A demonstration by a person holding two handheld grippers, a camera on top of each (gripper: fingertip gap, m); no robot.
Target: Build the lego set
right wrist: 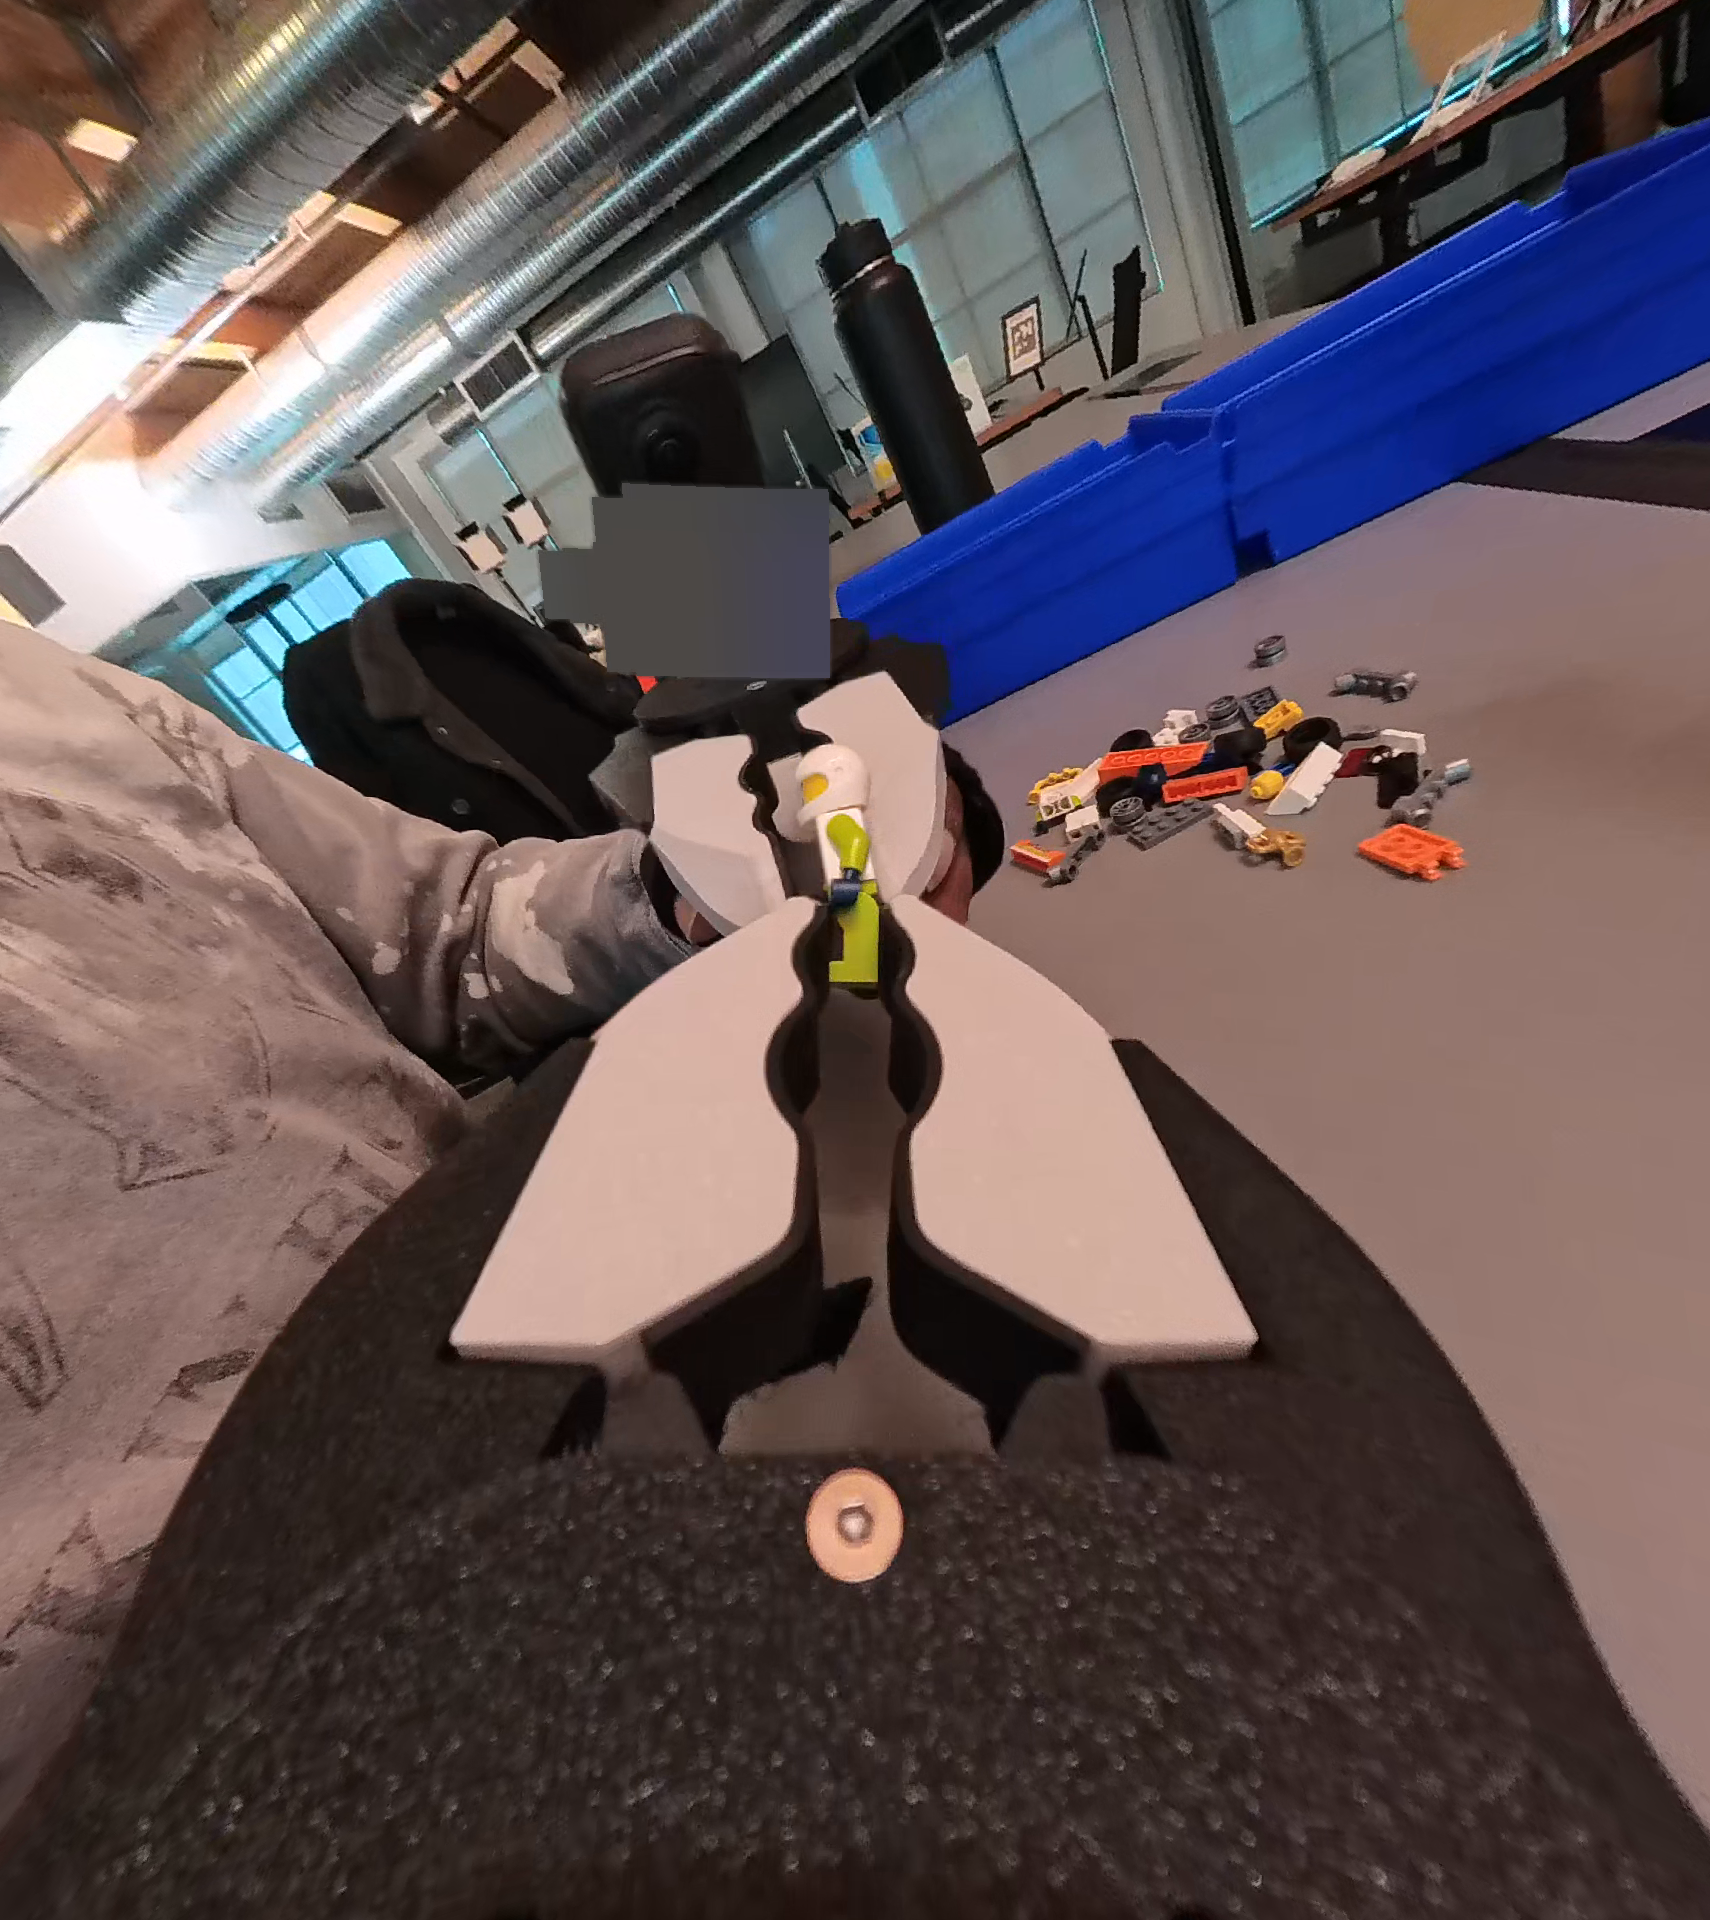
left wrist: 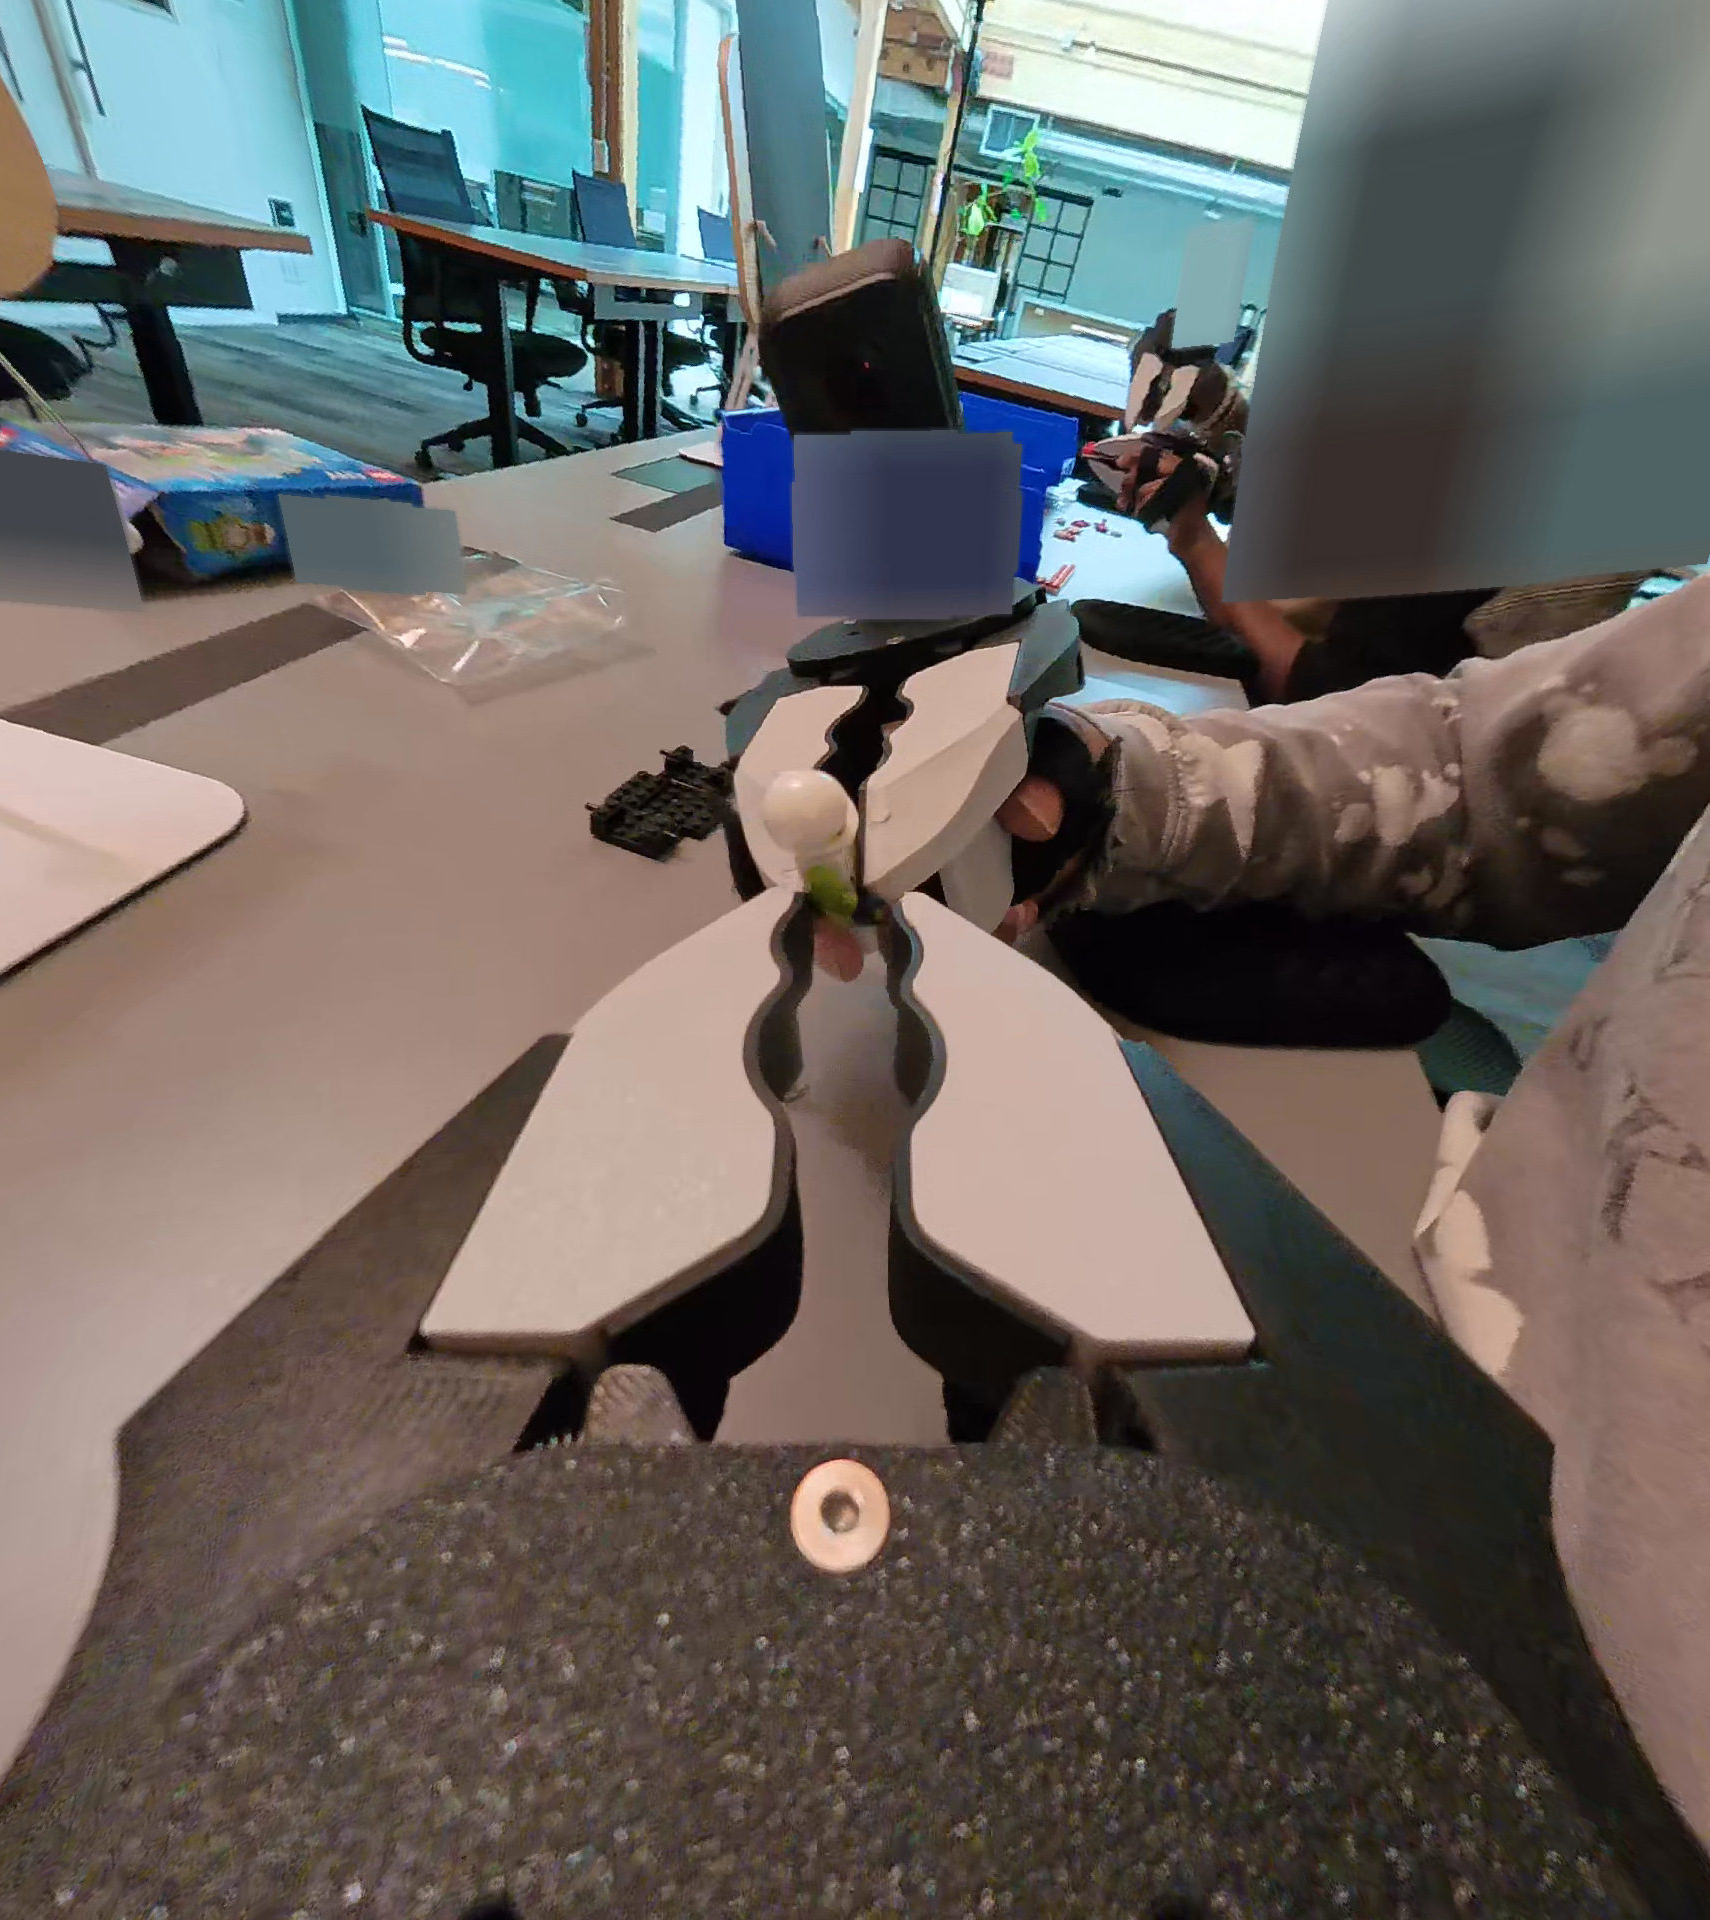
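A Lego minifigure with a white helmet (right wrist: 830,784) and lime-green body (right wrist: 853,951) is held in the air between both grippers, which face each other tip to tip above the grey table (right wrist: 1453,1091). My right gripper (right wrist: 851,925) is shut on its lime-green legs. My left gripper (left wrist: 843,914) is shut on the figure's lower body from the other side, with the helmet (left wrist: 807,816) sticking up above the tips. Each view shows the other gripper just behind the figure: the left one in the right wrist view (right wrist: 778,821), the right one in the left wrist view (left wrist: 892,790).
A pile of loose Lego pieces (right wrist: 1235,790) lies on the table near blue bins (right wrist: 1350,447). A black Lego plate assembly (left wrist: 659,805), a clear plastic bag (left wrist: 487,623), the set's box (left wrist: 207,494) and a white pad (left wrist: 30,831) lie left. A black bottle (right wrist: 898,374) stands behind. The tips of both grippers are at nearly the same place.
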